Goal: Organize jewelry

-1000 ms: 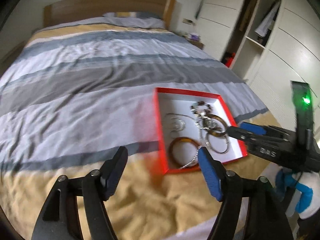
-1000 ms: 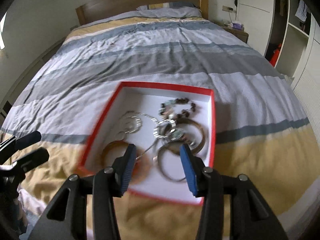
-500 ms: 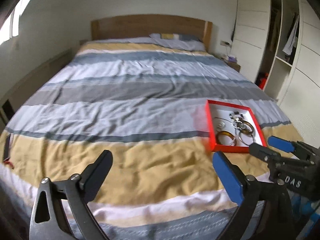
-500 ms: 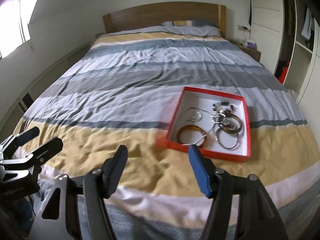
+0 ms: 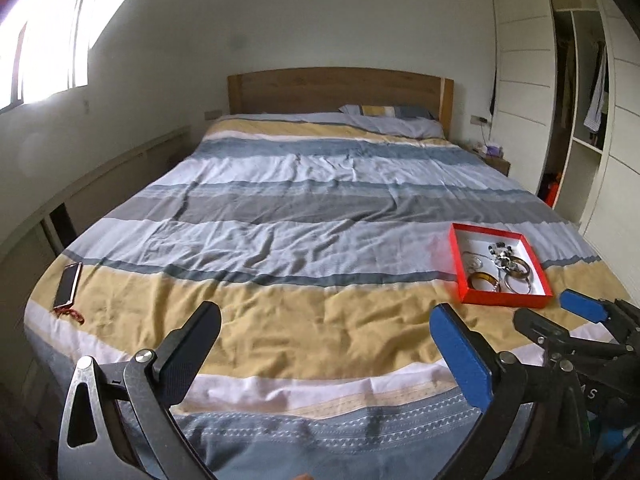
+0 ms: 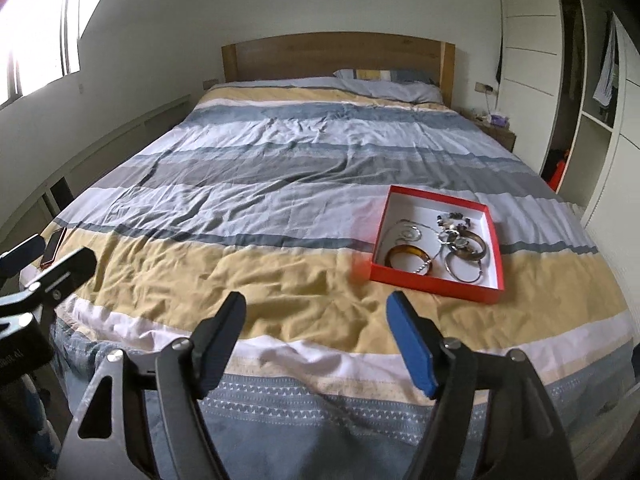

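Closest in, both tools are hanging over the foot of the bed with nothing in them. The left tool [image 5: 324, 344] has its jaws spread really wide, just bedding visible in the gap. The right tool [image 6: 316, 320] is also apart, a bit less so, and its jaws have just been opening too, nothing between them. You can spot the right one poking in at the right edge of the left wrist view, and the left one at the left edge of the right wrist view.

Under them is the duvet [image 6: 280, 280], striped yellow, white, grey and blue, a bit wrinkled.

Next out, on the yellow stripe toward the right side of the bed, sits the red box [image 6: 436, 284] with a white inside. All the jewelry I can see is in there: an amber bangle [image 6: 408, 258] at the near left, a silver hoop bracelet [image 6: 466, 268] at the near right, a dark brown bangle [image 6: 472, 246] behind that with a silvery tangle on it, a thin chain [image 6: 408, 234] on the left, and a beaded bracelet [image 6: 454, 218] at the far end. The pieces overlap in the middle, so I can't tell them all apart.

Over at the left edge of the bed lies a phone [image 5: 68, 284] with a red cord [image 5: 70, 314] beside it.

Farther back: pillow [image 6: 394, 82], wooden headboard [image 6: 338, 56], and a white wardrobe [image 6: 532, 60] on the right.
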